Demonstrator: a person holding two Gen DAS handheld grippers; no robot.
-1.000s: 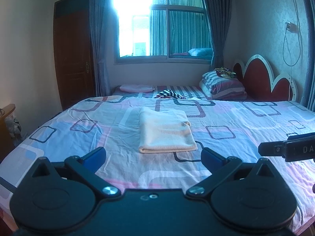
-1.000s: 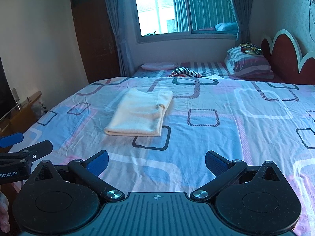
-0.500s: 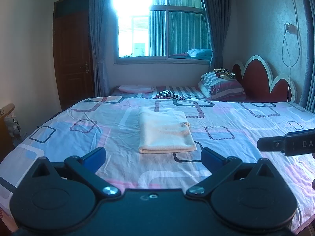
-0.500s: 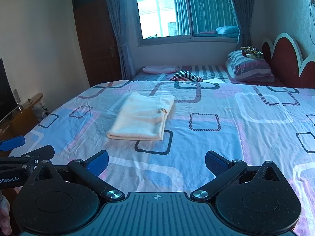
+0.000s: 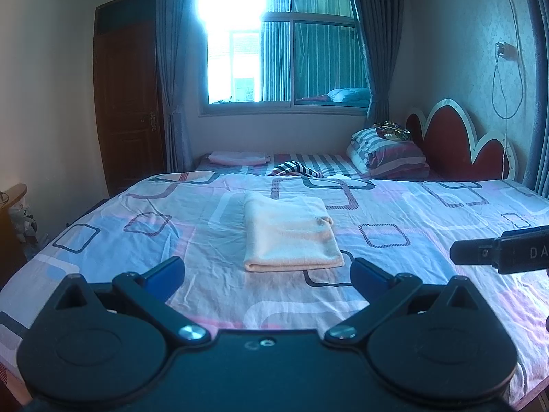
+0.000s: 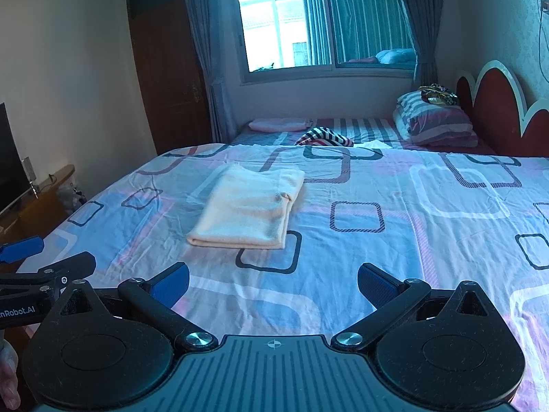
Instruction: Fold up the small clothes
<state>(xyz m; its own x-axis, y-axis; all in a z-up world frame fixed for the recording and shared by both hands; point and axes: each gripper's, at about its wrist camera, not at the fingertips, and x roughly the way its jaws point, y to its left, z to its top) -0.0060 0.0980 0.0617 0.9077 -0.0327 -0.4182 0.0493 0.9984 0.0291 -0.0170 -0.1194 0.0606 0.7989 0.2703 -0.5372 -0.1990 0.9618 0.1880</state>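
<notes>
A pale peach garment (image 5: 290, 233) lies folded into a neat rectangle on the patterned bedsheet (image 5: 411, 240), its folded edge toward me. The right wrist view shows the same folded garment (image 6: 248, 211) left of centre. My left gripper (image 5: 267, 274) hovers above the near part of the bed, open, nothing between its blue pads. My right gripper (image 6: 272, 283) is likewise open and empty, well short of the garment. Each gripper shows at the edge of the other's view: the right gripper (image 5: 501, 252) and the left gripper (image 6: 31, 261).
A striped cloth (image 5: 295, 169) and a pink folded item (image 5: 236, 158) lie at the far end of the bed. Striped pillows (image 5: 387, 152) rest by the red headboard (image 5: 459, 144). A wooden door (image 5: 128, 103), window and curtains stand behind; a TV (image 6: 10, 158) and shelf are left.
Both grippers have drawn back and risen slightly from the bed, so the folded garment looks a little farther away. The garment itself has not moved.
</notes>
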